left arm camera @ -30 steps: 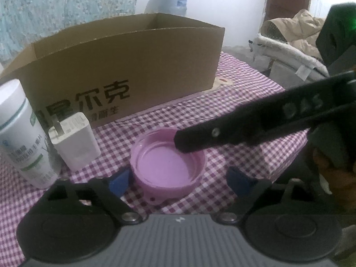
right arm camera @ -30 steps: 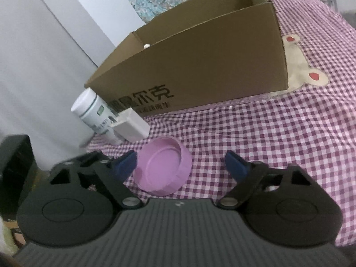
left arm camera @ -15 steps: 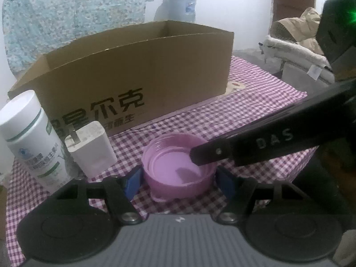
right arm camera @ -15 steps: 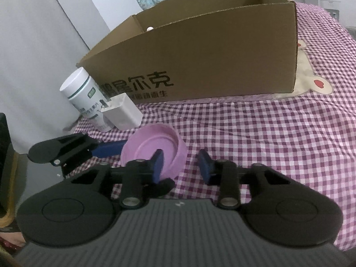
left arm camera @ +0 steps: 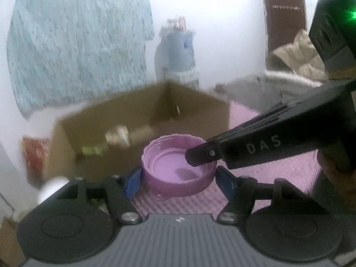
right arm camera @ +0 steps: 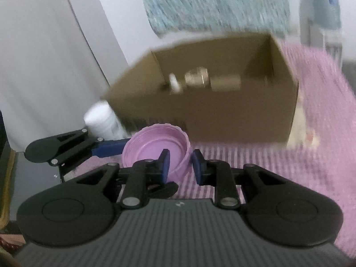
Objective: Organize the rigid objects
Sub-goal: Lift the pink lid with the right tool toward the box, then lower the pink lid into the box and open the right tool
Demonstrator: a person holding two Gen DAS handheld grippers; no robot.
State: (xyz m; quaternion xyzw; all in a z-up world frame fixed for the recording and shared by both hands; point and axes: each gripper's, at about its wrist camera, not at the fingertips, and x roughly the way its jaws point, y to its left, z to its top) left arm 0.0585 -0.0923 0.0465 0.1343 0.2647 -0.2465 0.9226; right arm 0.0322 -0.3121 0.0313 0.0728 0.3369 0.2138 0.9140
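Pink plastic, a wide threaded lid [left arm camera: 178, 171], hangs open side up between two hand-held grippers above the front of a table covered in a purple-checked cloth [right arm camera: 316, 155], with an open cardboard box [right arm camera: 222, 115] standing just behind it. The left gripper [left arm camera: 176, 179] clasps the lid across its full width, one blue pad on each side of the outer wall. The right gripper [right arm camera: 180, 165] pinches the rim at the lid's right side, one pad inside the cup and one outside; its jaws have just been closing on that wall.

Both views are blurred, and the lid appears clear of the cloth. The step in hand looks like the carry into the box, where a few items already lie, too blurred to name. Done well, the two hands travel together at one pace, so neither grip twists the lid out of the other. The lid needs to clear the near wall of the box before it goes down, and to land on bare cardboard beside the items rather than on them. A white bottle [right arm camera: 102, 120] stands at the box's near left corner, close to the left gripper's path; a wide swing that way could knock it over.
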